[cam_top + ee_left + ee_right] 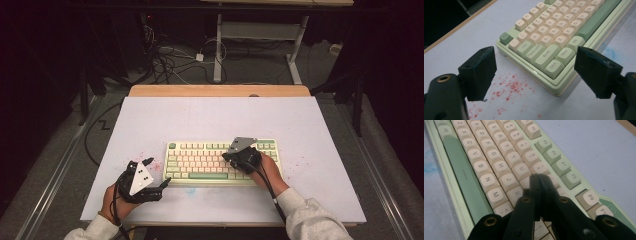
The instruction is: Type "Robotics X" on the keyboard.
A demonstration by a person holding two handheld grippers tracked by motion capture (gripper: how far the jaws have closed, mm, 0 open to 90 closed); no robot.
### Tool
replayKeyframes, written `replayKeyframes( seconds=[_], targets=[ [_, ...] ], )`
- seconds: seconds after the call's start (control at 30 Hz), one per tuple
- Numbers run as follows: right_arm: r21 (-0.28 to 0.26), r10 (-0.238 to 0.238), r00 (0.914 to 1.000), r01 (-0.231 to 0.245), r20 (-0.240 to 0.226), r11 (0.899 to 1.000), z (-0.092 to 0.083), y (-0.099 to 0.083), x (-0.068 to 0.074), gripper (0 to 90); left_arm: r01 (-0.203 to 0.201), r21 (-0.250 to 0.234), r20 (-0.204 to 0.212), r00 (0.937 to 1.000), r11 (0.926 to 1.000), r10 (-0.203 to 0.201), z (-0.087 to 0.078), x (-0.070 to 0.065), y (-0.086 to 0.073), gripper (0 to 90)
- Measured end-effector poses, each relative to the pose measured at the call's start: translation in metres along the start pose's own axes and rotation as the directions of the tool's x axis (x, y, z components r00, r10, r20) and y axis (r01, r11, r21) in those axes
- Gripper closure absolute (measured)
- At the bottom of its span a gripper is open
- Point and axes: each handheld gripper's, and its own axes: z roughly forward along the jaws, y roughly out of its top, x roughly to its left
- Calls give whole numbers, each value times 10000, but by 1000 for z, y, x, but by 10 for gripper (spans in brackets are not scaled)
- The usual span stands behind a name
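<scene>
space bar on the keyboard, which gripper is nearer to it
Right. The right gripper is over the keys just beyond the space bar; the left gripper sits off the keyboard's left end.

1. We see our left gripper with its black jaws spread wide, nothing between the pads.
2. Just beyond them the green-and-cream keyboard lies slantwise, its Ctrl corner nearest.
3. Red specks dot the white table beside that corner.

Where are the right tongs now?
High view: right tongs over the keyboard, right of centre; their own view shows them shut above the I key.
</scene>
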Motion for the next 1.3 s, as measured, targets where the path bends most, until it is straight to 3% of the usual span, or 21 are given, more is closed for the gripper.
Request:
replayKeyframes(
  seconds=[0.77,1.3],
  targets=[
    [61,166,9998,-166,-91,9998,1,-1,-2,900,-91,173,156,9998,9998,88,1,-1,0,175],
    [149,119,9998,-122,169,9998,2,-1,-2,900,-43,281,307,9995,9996,35,3,-1,-1,175]
  ],
)
